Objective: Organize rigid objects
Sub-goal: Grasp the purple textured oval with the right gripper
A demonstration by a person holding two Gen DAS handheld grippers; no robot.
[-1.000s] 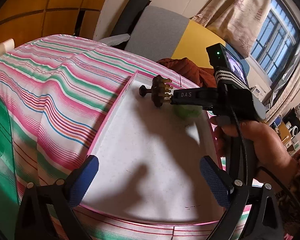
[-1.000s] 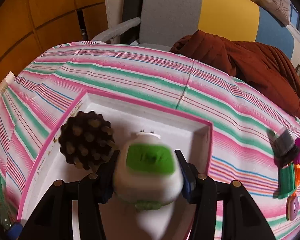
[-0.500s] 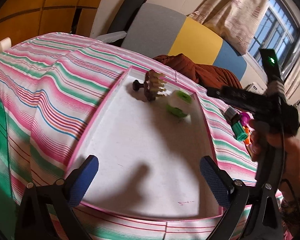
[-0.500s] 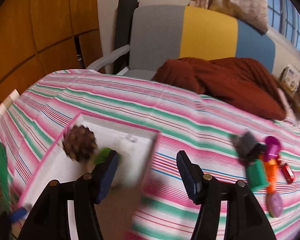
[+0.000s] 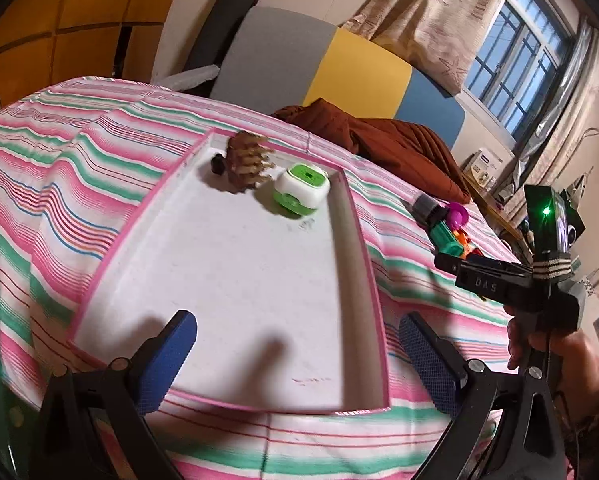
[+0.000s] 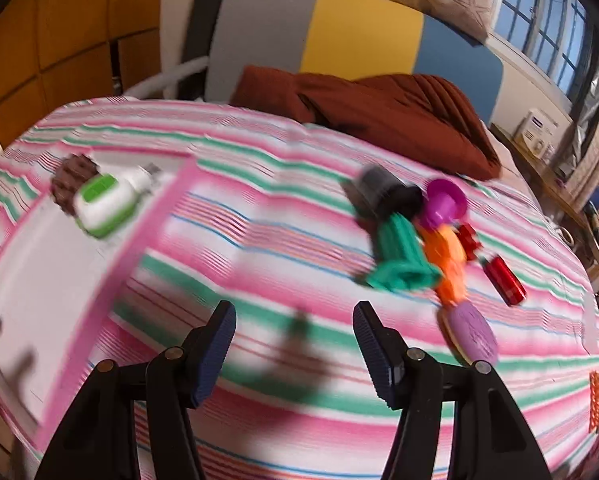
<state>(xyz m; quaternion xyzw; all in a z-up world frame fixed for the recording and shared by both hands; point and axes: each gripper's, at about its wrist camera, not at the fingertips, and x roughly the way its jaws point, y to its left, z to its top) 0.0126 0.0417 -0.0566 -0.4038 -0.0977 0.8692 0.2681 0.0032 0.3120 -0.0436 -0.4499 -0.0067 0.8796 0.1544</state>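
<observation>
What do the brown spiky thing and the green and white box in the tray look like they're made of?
Brown spiky thing: likely wood, with a matte brown body and pale peg tips. Green and white box: probably moulded plastic, smooth and slightly glossy with rounded corners. Tray: unclear, dull white with a pink rim.

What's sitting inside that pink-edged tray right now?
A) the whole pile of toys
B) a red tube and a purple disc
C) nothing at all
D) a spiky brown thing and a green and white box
D: the spiky brown thing and the green and white box lie at the far end of the tray; the toys lie on the striped cloth.
</observation>
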